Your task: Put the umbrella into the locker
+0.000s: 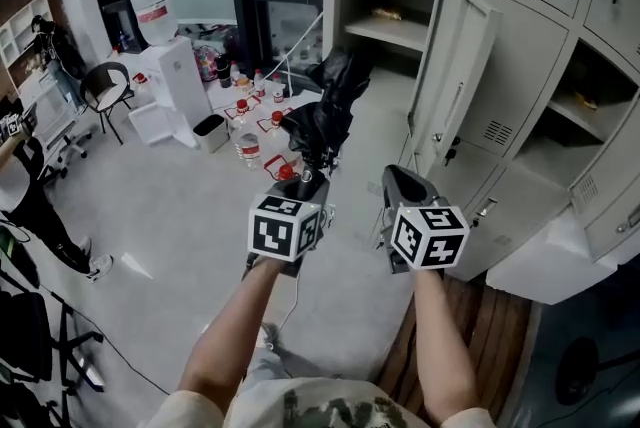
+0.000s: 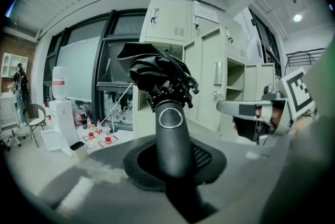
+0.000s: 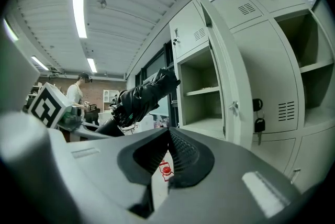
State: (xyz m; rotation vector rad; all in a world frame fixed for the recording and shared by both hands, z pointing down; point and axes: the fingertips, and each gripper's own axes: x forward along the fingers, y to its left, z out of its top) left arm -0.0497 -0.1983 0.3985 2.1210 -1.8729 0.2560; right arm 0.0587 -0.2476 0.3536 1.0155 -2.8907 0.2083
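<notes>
A folded black umbrella (image 1: 330, 111) juts forward and upward from my left gripper (image 1: 311, 180), which is shut on its dark handle (image 2: 170, 139). The bunched canopy (image 2: 157, 74) hangs in front of the grey lockers (image 1: 520, 36). One compartment (image 1: 390, 11) stands open with its door (image 1: 455, 76) swung out, just ahead and right of the umbrella. My right gripper (image 1: 398, 182) floats beside the left one, shut with nothing between its pads. From the right gripper view (image 3: 166, 157) the umbrella (image 3: 144, 97) lies left of the open compartment (image 3: 201, 97).
A water dispenser (image 1: 165, 56), a small bin (image 1: 210, 131) and several bottles (image 1: 255, 121) stand on the floor ahead left. A chair (image 1: 105, 86) and a person (image 1: 20, 176) are far left. More open locker compartments (image 1: 580, 106) lie to the right. Keys (image 3: 257, 123) hang from a door.
</notes>
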